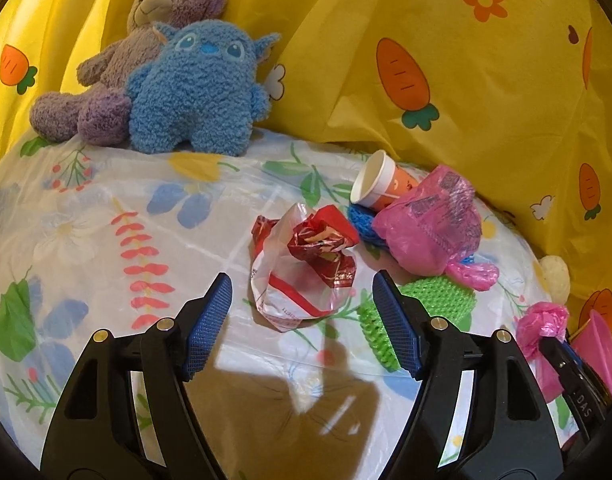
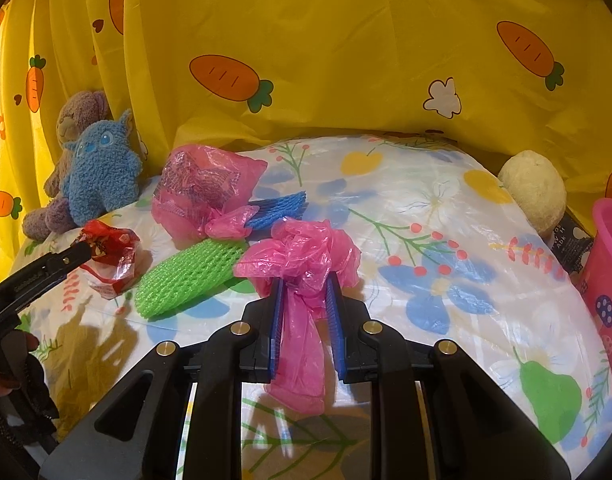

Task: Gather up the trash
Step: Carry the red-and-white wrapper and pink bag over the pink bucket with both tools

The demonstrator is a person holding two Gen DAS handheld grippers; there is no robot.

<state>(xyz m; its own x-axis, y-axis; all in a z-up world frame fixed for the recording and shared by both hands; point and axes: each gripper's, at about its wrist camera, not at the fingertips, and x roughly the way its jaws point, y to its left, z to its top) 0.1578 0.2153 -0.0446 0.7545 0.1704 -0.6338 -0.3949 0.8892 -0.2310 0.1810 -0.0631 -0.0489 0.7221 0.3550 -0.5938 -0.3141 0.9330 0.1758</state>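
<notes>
My right gripper [image 2: 306,300] pinches the pink bag [image 2: 302,256]; left gripper [image 1: 302,312] stands open before the red wrapper [image 1: 306,256]. I carry the bag gently toward the pink bin [image 2: 609,280] at the table's right edge.

Child's room — plush toys [image 1: 194,88], carrot curtain [image 1: 425,40]

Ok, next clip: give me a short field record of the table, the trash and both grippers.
surface: floral tablecloth
left gripper: open, empty, red wrapper lying just ahead
right gripper: shut on crumpled pink bag
other trash: paper cup on its side, second pink bag, green foam net, blue foam net
bin: pink bucket, far right
not trash: blue plush toy, purple teddy bear
</notes>
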